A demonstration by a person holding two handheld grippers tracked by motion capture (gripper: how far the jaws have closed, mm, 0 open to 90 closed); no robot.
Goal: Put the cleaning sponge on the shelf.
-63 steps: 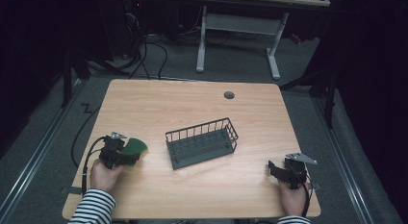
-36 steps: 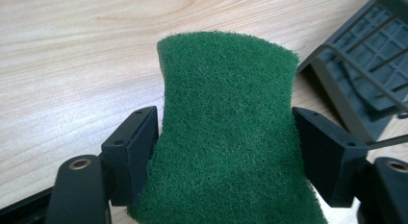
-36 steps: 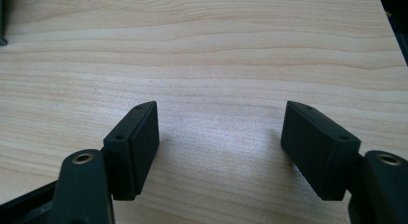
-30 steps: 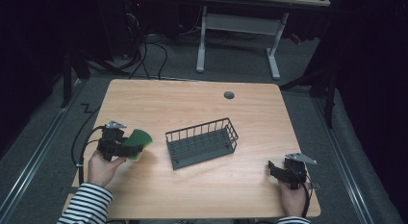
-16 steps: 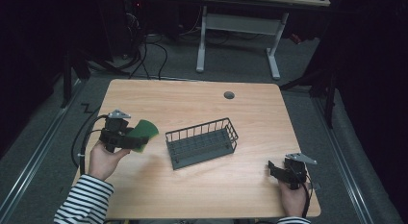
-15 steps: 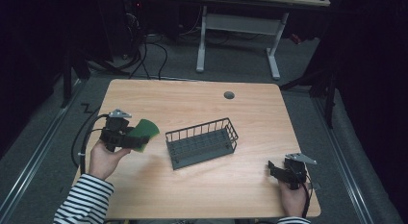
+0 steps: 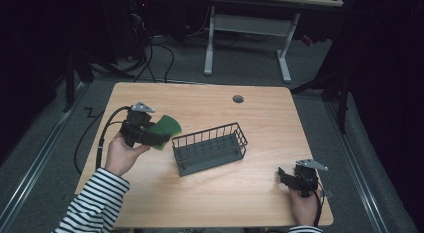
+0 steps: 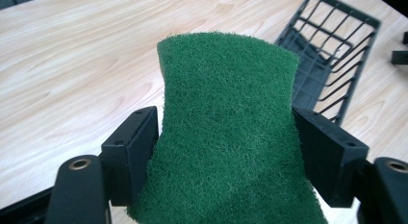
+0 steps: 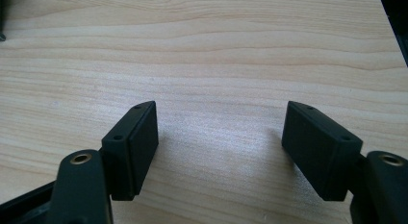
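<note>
Plainly green, fuzzy scouring pad (image 8: 226,123)

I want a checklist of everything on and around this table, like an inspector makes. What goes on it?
Surface: light wooden table with a round grommet hole.
Job's things: green scouring pad, held off the table; dark wire basket, empty, mid-table.
Clutter: nothing seen.
Grippers: left gripper jaws closed on the pad's sides; right gripper jaws open, nothing between them, low near the table's right front corner.
Cables: black cable trailing from the left gripper.
Surroundings: dark floor, white desk legs, tangled floor cables.
</note>
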